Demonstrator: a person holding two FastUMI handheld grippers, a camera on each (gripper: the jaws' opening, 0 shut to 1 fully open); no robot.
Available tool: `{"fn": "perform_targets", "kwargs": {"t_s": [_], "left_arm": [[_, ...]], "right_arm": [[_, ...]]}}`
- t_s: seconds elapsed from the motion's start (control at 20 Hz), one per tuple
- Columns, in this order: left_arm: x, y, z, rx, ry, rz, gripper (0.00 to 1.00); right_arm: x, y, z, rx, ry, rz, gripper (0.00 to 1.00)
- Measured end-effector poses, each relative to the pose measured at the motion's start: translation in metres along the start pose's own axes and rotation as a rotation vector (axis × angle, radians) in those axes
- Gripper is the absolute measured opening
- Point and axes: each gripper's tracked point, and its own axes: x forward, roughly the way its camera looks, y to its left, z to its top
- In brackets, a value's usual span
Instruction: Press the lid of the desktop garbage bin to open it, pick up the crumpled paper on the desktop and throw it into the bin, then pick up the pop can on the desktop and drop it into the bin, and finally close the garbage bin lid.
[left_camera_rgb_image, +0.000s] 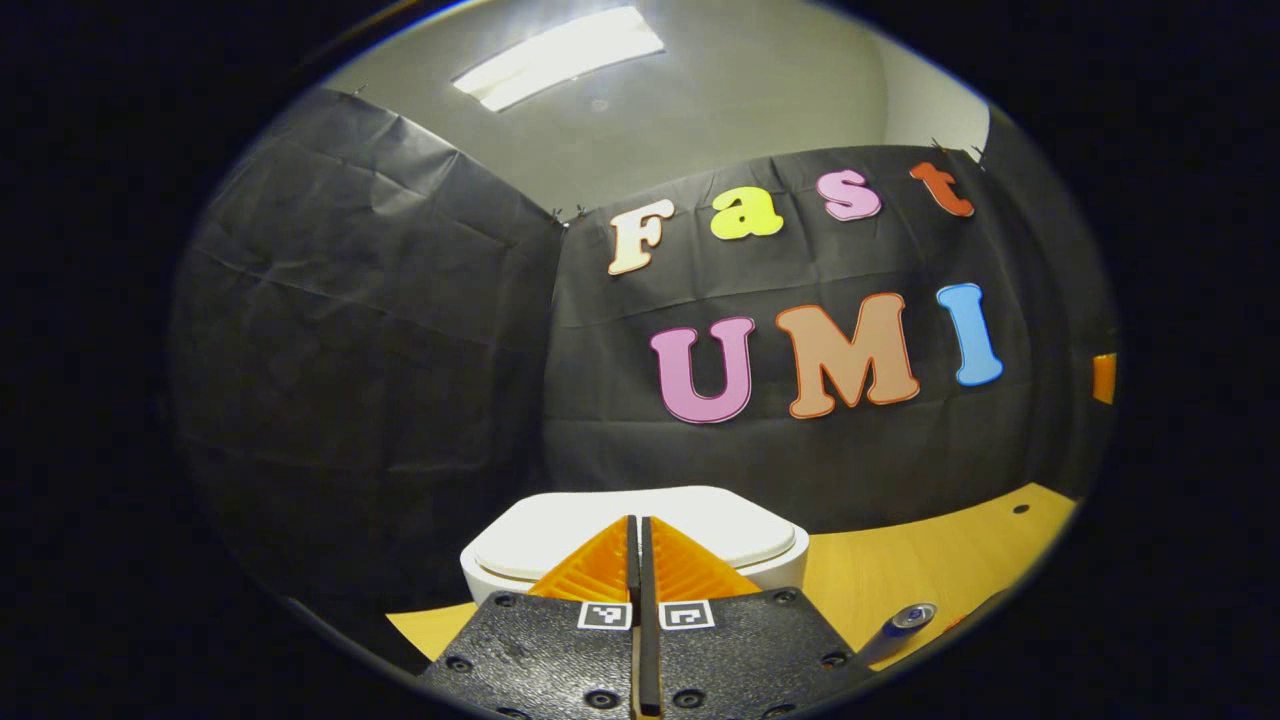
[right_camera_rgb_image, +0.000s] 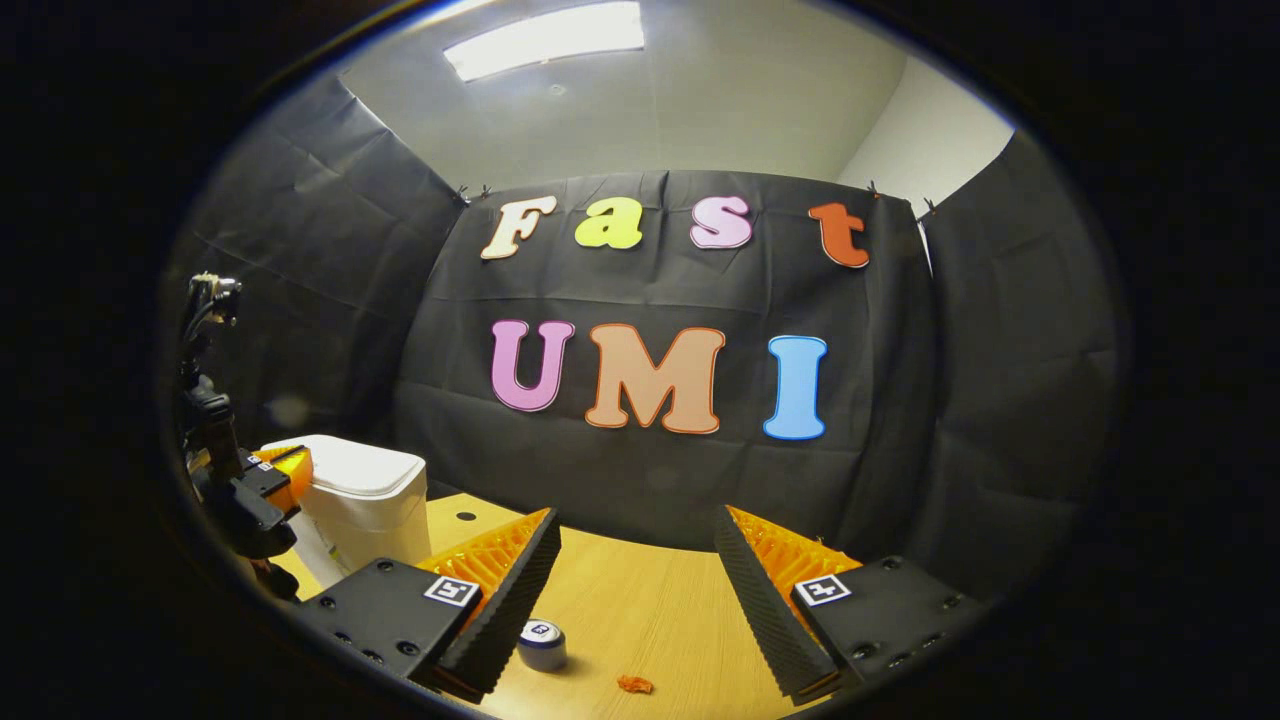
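The white garbage bin (right_camera_rgb_image: 365, 505) stands at the far left of the table, lid down. The pop can (right_camera_rgb_image: 541, 643) stands upright nearer, well apart from it, and the small orange crumpled paper (right_camera_rgb_image: 634, 684) lies just right of the can.

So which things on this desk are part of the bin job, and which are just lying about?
Job:
garbage bin, lid down
pop can
crumpled paper
left gripper, shut, at the bin lid
right gripper, open above the desk

Lying about:
nothing else on the desk
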Motion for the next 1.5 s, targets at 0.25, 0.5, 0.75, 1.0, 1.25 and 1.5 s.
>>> {"fn": "perform_targets", "kwargs": {"t_s": [0.25, 0.5, 0.75, 1.0, 1.25, 1.5], "left_arm": [[0.008, 0.004, 0.038, 0.026, -0.076, -0.015, 0.00], [0.003, 0.011, 0.081, -0.042, -0.153, -0.018, 0.00], [-0.014, 0.006, 0.109, -0.009, -0.220, -0.064, 0.00], [-0.029, -0.003, 0.118, -0.042, -0.229, -0.108, 0.00], [-0.044, -0.008, 0.125, -0.032, -0.250, -0.124, 0.08], [-0.047, -0.011, 0.114, -0.017, -0.210, -0.122, 0.63]], "right_arm": [[0.000, -0.002, -0.012, 0.010, 0.020, 0.000, 0.98], [0.006, 0.001, -0.051, 0.031, 0.087, 0.030, 0.98], [0.016, 0.005, -0.108, 0.070, 0.234, 0.081, 0.94], [0.029, 0.010, -0.173, 0.034, 0.390, 0.144, 0.89], [0.042, 0.012, -0.234, 0.011, 0.534, 0.193, 0.88], [0.054, 0.009, -0.275, 0.040, 0.671, 0.193, 0.88]]}}
